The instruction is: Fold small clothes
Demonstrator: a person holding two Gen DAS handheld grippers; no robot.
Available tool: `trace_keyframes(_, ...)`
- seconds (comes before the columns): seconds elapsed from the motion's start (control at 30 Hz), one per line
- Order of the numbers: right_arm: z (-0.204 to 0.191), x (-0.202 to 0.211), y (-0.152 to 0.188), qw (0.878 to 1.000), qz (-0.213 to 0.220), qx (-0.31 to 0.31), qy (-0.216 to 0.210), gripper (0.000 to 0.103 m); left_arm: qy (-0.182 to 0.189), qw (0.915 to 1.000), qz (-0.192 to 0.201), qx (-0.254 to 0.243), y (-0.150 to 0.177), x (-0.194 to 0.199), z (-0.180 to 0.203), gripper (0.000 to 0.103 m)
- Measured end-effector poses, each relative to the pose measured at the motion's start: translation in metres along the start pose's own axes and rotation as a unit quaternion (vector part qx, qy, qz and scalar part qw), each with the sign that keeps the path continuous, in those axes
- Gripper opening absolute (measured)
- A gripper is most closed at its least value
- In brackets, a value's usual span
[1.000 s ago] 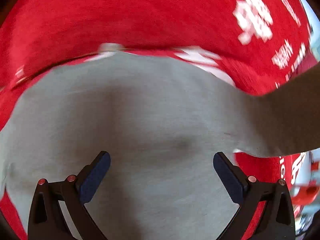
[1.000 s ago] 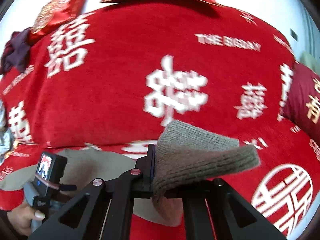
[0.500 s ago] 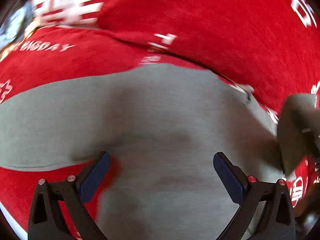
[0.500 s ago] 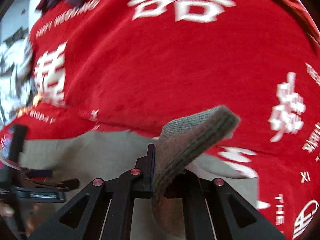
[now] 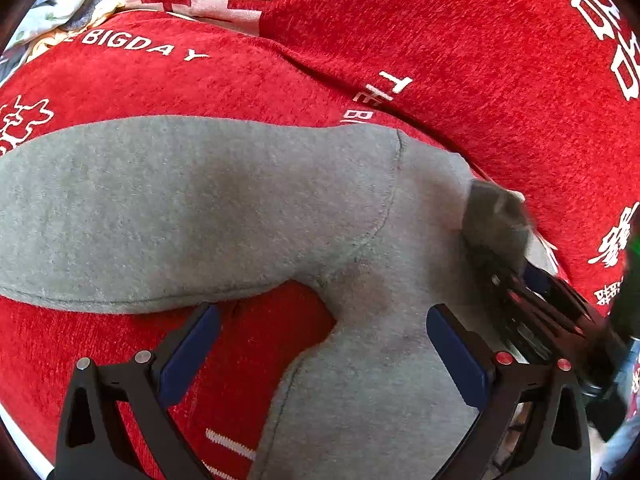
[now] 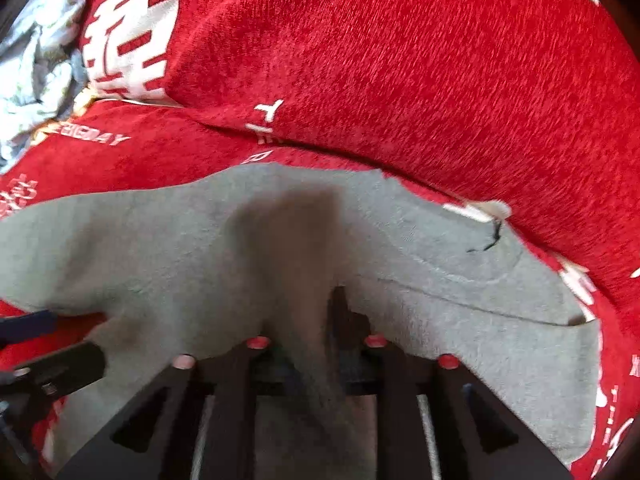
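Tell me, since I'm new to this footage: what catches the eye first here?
A grey sweatshirt lies spread across the middle of both views, one sleeve stretching left, on a vivid red blanket with white lettering. In the right wrist view, the right gripper is shut on a fold of grey cloth, low and central. The left gripper hangs open over the sleeve's underarm.

Left gripper (image 5: pixel 322 354) spread wide; right gripper (image 6: pixel 316 344) clamped together.
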State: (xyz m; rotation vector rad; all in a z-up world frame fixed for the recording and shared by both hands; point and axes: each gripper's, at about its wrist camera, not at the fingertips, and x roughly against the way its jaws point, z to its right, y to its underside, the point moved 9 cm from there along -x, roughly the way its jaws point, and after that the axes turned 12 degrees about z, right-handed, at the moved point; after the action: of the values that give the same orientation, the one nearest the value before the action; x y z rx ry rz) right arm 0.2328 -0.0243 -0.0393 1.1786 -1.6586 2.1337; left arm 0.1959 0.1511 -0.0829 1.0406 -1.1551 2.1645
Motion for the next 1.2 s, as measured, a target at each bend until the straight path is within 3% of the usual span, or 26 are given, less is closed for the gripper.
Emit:
trace_keyframes(0.07,0.006,0.017,-0.003,0.999,0.018,-0.026,-0.026,0.072,0.001,1.0,0.005,0.005,-0.001,0.007,-0.001,0.103)
trace_keyframes(0.17,0.021,0.059,-0.006,0.989,0.045,-0.094,-0.102,0.072,0.001,0.9998,0.013,0.015,-0.006,0.016,0.001,0.103)
trace_keyframes(0.23,0.04,0.086,-0.009,0.981,0.075,-0.127,-0.125,0.073,0.006,0.9998,0.017,0.01,-0.009,0.02,0.012,0.103)
trace_keyframes(0.3,0.074,0.107,-0.009,0.976,0.102,-0.157,-0.11,0.078,0.014,0.9997,0.019,-0.007,-0.011,0.021,0.032,0.103)
trace_keyframes(0.37,0.118,0.116,-0.003,0.976,0.115,-0.174,-0.06,0.078,0.024,0.9992,0.02,-0.024,-0.011,0.018,0.055,0.103)
trace_keyframes(0.47,0.181,0.104,0.02,0.976,0.086,-0.2,0.019,0.078,0.04,0.9971,0.017,-0.062,-0.009,0.006,0.101,0.103)
trace_keyframes(0.53,0.202,0.091,0.038,0.973,0.062,-0.221,0.03,0.078,0.04,0.9949,0.007,-0.092,-0.005,-0.01,0.13,0.103)
trace_keyframes(0.67,0.198,0.062,0.089,0.964,-0.023,-0.265,-0.016,0.078,0.002,0.9863,-0.026,-0.163,0.018,-0.047,0.157,0.103)
trace_keyframes(0.7,0.195,0.066,0.092,0.968,-0.008,-0.252,-0.014,0.078,-0.012,0.9824,-0.034,-0.183,0.025,-0.055,0.158,0.103)
trace_keyframes(0.8,0.183,0.08,0.088,0.978,-0.003,-0.206,-0.025,0.078,-0.046,0.9664,-0.002,-0.253,0.035,-0.061,0.162,0.103)
trace_keyframes(0.93,0.201,0.081,0.061,0.986,0.035,-0.164,0.022,0.078,-0.037,0.9706,0.001,-0.238,0.036,-0.06,0.158,0.103)
trace_keyframes(1.0,0.209,0.061,0.054,0.987,0.013,-0.158,0.021,0.078,-0.038,0.9699,0.002,-0.241,0.037,-0.06,0.157,0.103)
trace_keyframes(1.1,0.22,0.015,0.069,0.988,-0.076,-0.126,0.052,0.081,-0.036,0.9697,0.006,-0.242,0.04,-0.061,0.156,0.103)
trace_keyframes(1.13,0.223,0.011,0.063,0.99,-0.055,-0.115,0.059,0.084,-0.035,0.9697,0.006,-0.242,0.041,-0.061,0.155,0.103)
trace_keyframes(1.2,0.226,0.005,0.061,0.987,-0.079,-0.119,0.078,0.084,-0.034,0.97,0.005,-0.241,0.042,-0.059,0.154,0.103)
